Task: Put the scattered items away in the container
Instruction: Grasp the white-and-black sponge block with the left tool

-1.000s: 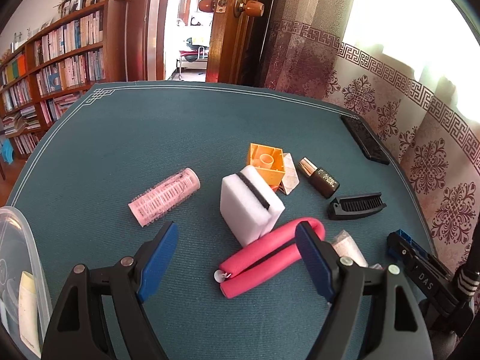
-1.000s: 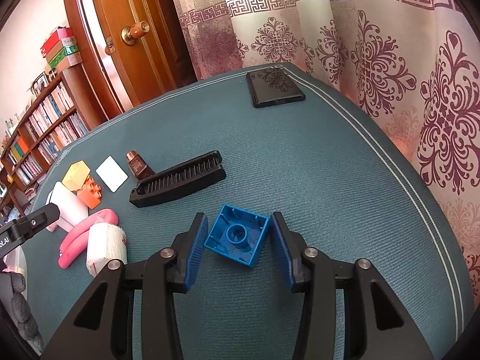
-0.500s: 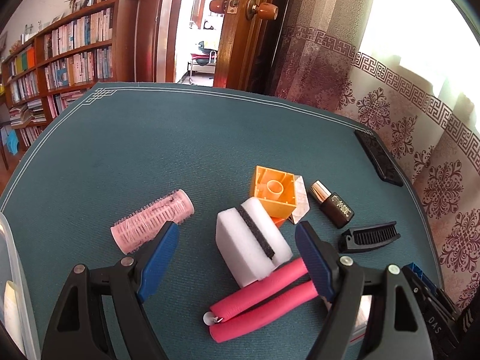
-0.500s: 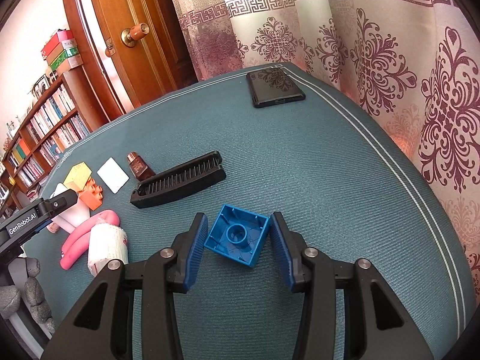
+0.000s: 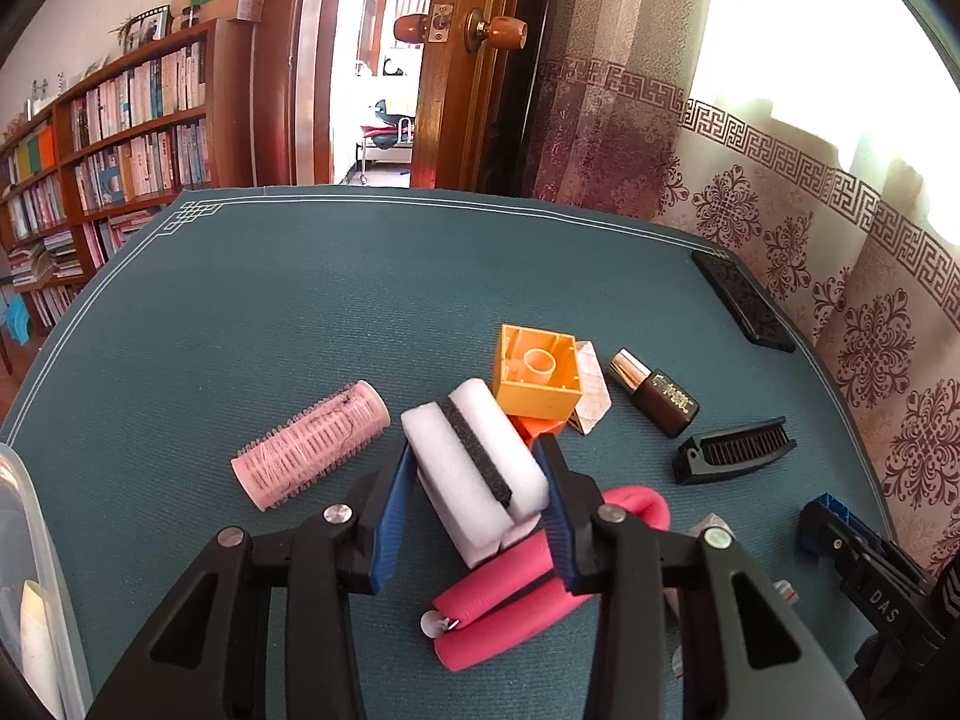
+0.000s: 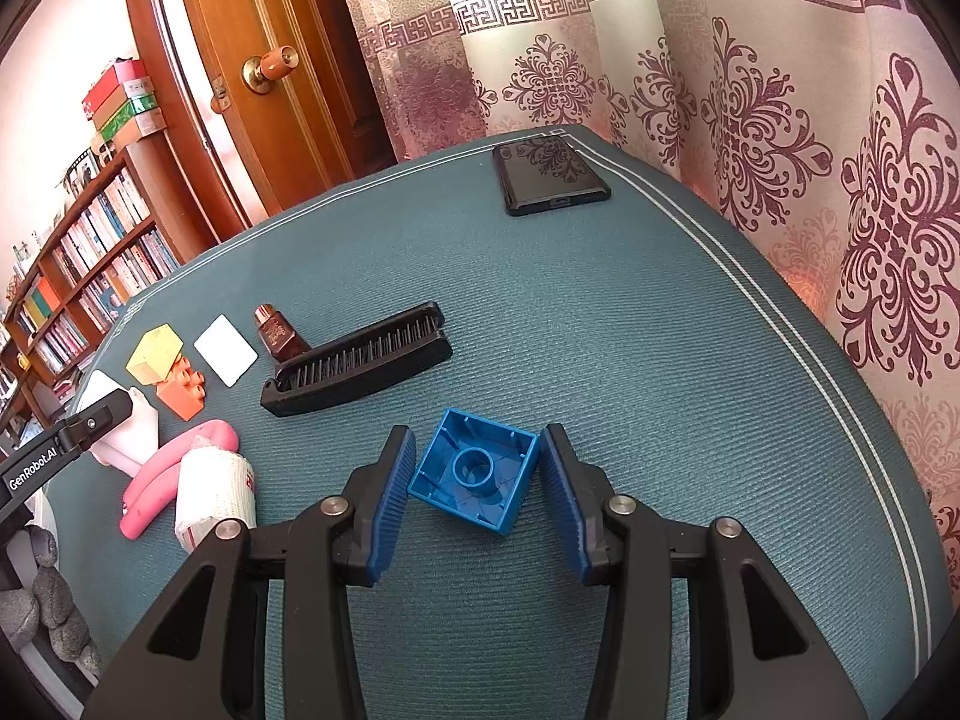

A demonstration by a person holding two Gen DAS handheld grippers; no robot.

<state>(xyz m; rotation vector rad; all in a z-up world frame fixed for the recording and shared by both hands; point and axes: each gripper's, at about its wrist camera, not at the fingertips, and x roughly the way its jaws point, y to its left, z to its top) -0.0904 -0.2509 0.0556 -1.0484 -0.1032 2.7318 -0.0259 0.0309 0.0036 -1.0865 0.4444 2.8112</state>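
Left hand-held gripper [image 5: 474, 501] around white sponge [image 5: 474, 468], sponge's near end hidden.

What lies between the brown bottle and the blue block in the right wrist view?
The black comb lies across between the brown bottle and blue block, in the right wrist view.

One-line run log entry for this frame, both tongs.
left tongs: closed on white sponge | right tongs: open, straddling blue brick, not gripped | container: left edge, sponge not in yet
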